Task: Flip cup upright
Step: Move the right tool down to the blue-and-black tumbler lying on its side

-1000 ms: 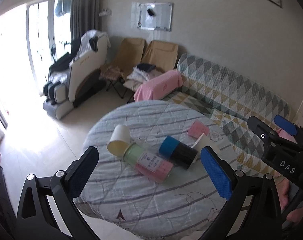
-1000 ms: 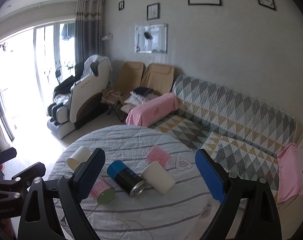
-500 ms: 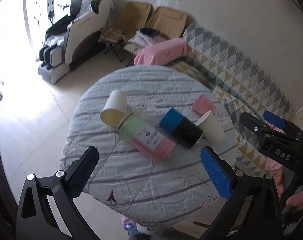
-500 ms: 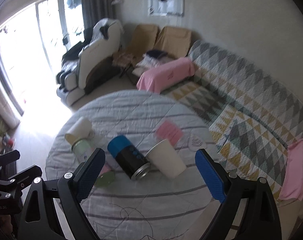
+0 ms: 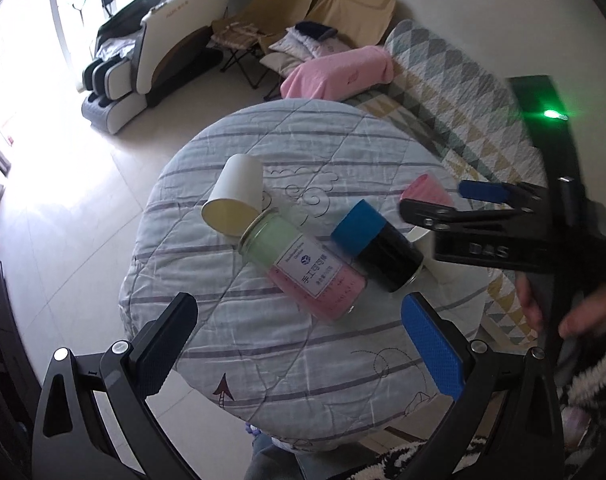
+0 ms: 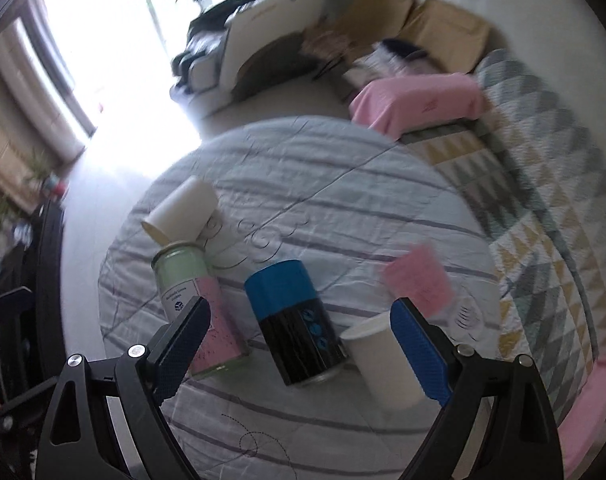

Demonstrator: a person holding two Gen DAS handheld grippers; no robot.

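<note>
On the quilt-covered round worktop (image 6: 343, 168), two white paper cups are seen lying on their sides. The nearer cup (image 6: 383, 364) is approached by the right claw (image 6: 299, 344), spread wide and empty, probably to straddle its wall. The left claw (image 5: 299, 348) is held open above. The far cup (image 5: 235, 196) touches a pastel jar (image 5: 303, 266); a blue-capped canister (image 6: 295, 320) crowds the nearer one.
</note>
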